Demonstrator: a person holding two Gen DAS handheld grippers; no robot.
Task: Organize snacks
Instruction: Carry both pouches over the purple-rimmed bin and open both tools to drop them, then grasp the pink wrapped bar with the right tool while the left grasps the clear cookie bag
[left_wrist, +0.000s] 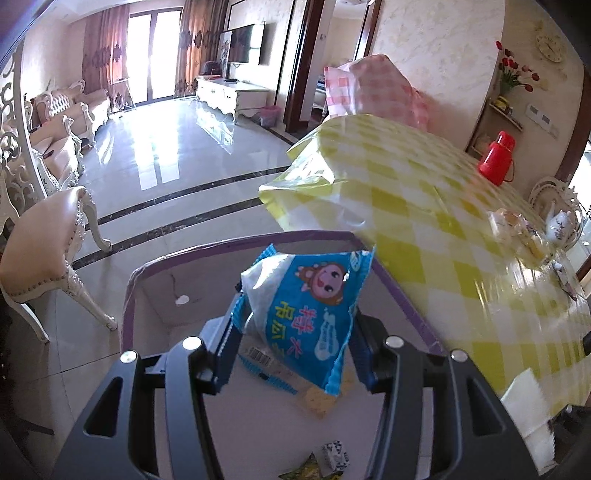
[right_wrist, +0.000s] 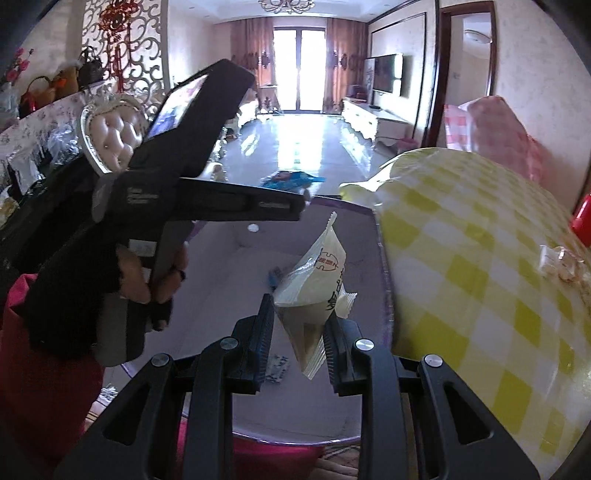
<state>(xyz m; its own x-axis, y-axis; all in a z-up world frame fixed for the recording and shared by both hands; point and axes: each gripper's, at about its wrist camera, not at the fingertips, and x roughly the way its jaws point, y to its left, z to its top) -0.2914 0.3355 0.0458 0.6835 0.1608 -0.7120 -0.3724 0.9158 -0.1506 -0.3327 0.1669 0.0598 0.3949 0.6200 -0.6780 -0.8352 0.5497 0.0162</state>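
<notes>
My left gripper (left_wrist: 295, 314) is shut on a blue snack packet (left_wrist: 314, 295) with a cartoon face, holding it in the air over a purple-rimmed box (left_wrist: 155, 273). In the right wrist view that packet (right_wrist: 291, 180) shows at the tip of the left gripper (right_wrist: 304, 197), which a gloved hand (right_wrist: 147, 277) holds over the box's far side. My right gripper (right_wrist: 299, 314) is shut on a cream-white snack packet (right_wrist: 317, 273), which hangs above the same box (right_wrist: 382, 258). A few small wrapped snacks (left_wrist: 258, 356) lie on the box floor.
A table with a yellow checked cloth (left_wrist: 443, 221) borders the box on the right. On it stand a red flask (left_wrist: 495, 157), a clear bag of snacks (left_wrist: 517, 229) and a white teapot (left_wrist: 561, 221). A padded chair (left_wrist: 48, 251) stands left on the tiled floor.
</notes>
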